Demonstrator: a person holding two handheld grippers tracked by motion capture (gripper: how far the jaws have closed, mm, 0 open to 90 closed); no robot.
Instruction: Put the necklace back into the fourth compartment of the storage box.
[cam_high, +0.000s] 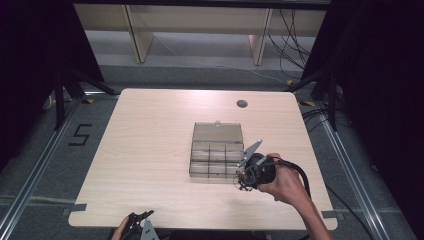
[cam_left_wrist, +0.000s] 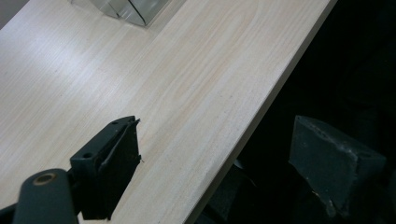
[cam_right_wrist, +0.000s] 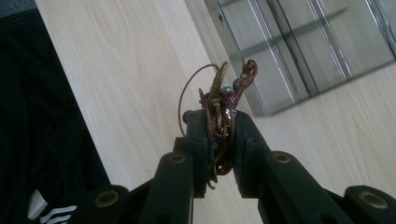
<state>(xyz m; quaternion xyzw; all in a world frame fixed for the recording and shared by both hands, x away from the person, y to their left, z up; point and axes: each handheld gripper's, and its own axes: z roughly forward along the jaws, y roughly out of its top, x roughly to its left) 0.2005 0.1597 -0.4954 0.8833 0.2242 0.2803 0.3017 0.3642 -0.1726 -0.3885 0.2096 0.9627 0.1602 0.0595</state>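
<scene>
A clear plastic compartment box (cam_high: 216, 161) lies on the wooden table (cam_high: 145, 150) with its lid (cam_high: 218, 132) folded back. Just off the box's front right corner, a hand holds my right gripper (cam_high: 243, 181). In the right gripper view the right gripper (cam_right_wrist: 219, 120) is shut on a tangle of brown cord (cam_right_wrist: 218, 95) with small beads and a metal piece. The bundle hangs above the table beside the box's wall (cam_right_wrist: 238, 56). My left gripper (cam_high: 142, 217) sits at the table's front edge; its jaws (cam_left_wrist: 217, 128) stand wide apart with nothing between them.
A corner of the box (cam_left_wrist: 135, 11) appears far off in the left gripper view. A round cable hole (cam_high: 242, 104) sits near the table's back edge. The table's front edge (cam_left_wrist: 243, 140) runs between the left jaws. Cables trail on the floor at the right.
</scene>
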